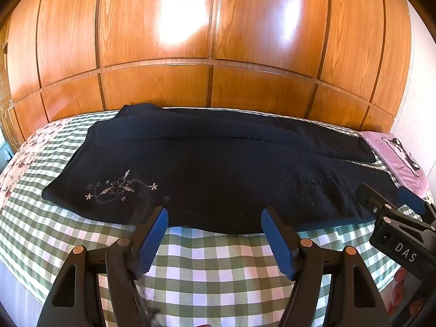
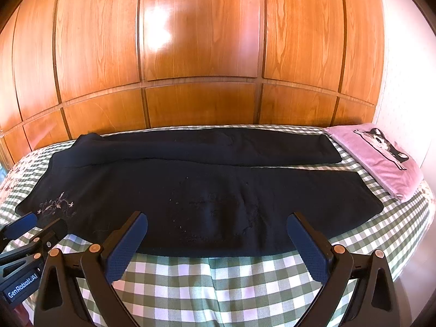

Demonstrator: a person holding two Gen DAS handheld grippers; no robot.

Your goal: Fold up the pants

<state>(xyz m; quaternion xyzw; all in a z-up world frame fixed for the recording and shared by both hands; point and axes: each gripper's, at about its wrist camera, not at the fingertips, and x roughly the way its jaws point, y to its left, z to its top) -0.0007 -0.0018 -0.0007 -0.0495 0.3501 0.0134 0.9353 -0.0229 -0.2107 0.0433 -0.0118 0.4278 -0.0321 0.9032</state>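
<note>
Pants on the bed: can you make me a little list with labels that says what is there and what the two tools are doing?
pants: dark pants spread flat, legs pointing right
decoration: small flower stitching near the waist end
bed: green checked cover
pillow: pink, with a cat picture, beside the leg ends
wall behind: shiny wood panels
left tool: open, holding nothing, at the near edge of the pants
right tool: open, holding nothing, at the near edge too
fold: not started

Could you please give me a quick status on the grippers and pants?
Left gripper open, right gripper open, both empty. Dark navy embroidered pants flat on green checked bedspread, unfolded. Nothing obstructing.
</note>
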